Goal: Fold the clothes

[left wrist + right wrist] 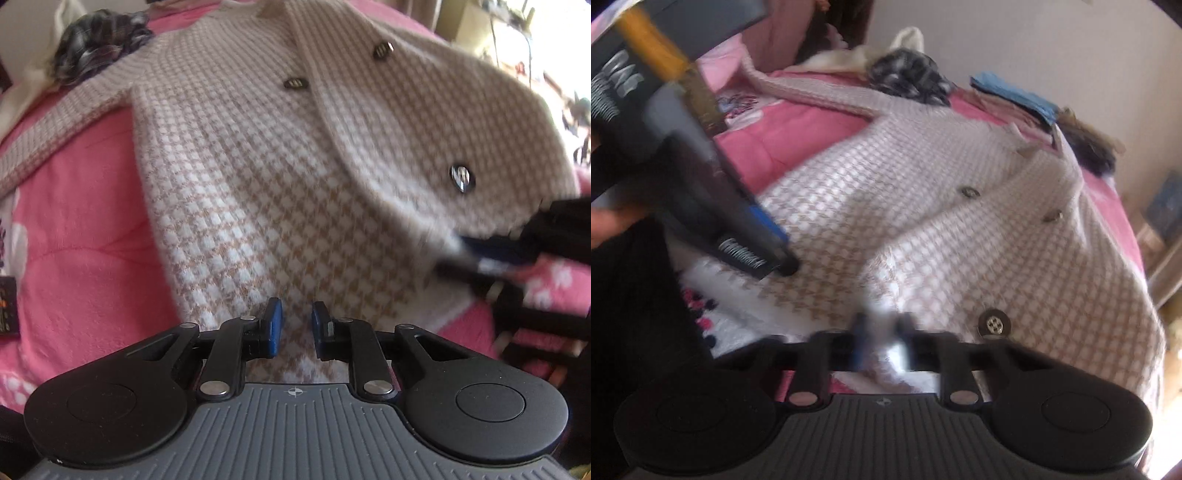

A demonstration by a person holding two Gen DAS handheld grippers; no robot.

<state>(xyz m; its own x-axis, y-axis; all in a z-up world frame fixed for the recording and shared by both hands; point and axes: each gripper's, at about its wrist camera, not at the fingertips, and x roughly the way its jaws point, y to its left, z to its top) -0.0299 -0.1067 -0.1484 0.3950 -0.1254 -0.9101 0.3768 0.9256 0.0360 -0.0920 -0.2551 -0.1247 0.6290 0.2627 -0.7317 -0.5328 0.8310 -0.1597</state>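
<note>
2 grippers, left gripper [297, 328] slightly parted, right gripper [884, 341] pinching cardigan [258, 184].

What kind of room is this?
Most likely a bedroom. A houndstooth cardigan lies spread on a pink quilted bedspread, with more clothes, such as a dark plaid garment, heaped near a plain wall.
</note>
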